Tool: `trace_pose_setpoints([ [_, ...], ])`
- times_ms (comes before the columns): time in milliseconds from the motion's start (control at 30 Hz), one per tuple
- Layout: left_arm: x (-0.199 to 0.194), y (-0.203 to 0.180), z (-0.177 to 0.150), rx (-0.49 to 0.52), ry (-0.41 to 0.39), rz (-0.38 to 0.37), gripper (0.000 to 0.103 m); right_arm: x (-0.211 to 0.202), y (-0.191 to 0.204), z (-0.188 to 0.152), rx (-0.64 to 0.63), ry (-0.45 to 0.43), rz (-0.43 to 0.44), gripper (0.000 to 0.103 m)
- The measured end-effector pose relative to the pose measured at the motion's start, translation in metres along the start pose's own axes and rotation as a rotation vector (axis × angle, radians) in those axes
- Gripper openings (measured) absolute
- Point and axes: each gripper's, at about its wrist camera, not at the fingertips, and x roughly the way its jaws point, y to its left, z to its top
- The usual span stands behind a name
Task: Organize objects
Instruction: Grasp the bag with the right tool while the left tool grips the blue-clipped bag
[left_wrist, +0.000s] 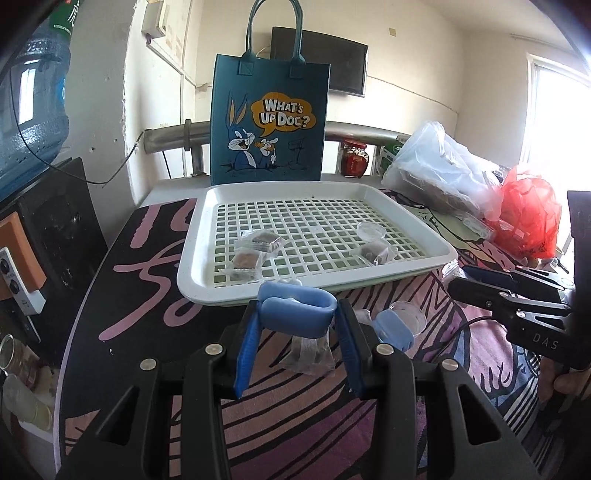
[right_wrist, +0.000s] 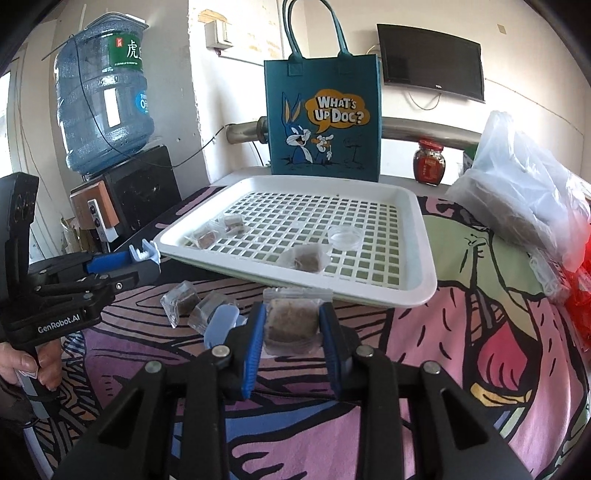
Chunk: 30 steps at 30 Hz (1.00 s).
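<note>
A: Left hand-held gripper (left_wrist: 297, 325) clamps a blue clip (left_wrist: 297, 312), long axis crosswise, just before the tray (left_wrist: 424, 254).
B: Right hand-held gripper (right_wrist: 291, 325) pinches a wrapped snack (right_wrist: 291, 323), flat face forward. Two packets (right_wrist: 194, 304) lie left on the tabletop (right_wrist: 443, 350); only the right view shows them clearly.

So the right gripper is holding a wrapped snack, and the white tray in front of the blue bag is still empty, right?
Not quite. The white tray already holds three wrapped snacks and a small clear lid, as the right wrist view shows. The rest stands: the right gripper holds a wrapped snack, and the tray sits before the blue bag.
</note>
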Motion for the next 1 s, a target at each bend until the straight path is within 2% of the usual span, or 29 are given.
trace_pose_setpoints([
  [200,-0.0005,-0.0012,0.0002,0.005,-0.004,0.000,0.039,-0.0059,-0.0049,-0.0006,0.022,-0.028,0.014,0.029],
  [1000,-0.0002,-0.0010,0.0007,0.003,-0.001,0.000,0.039,-0.0059,-0.0072,-0.0017,0.040,-0.024,0.026,0.029],
])
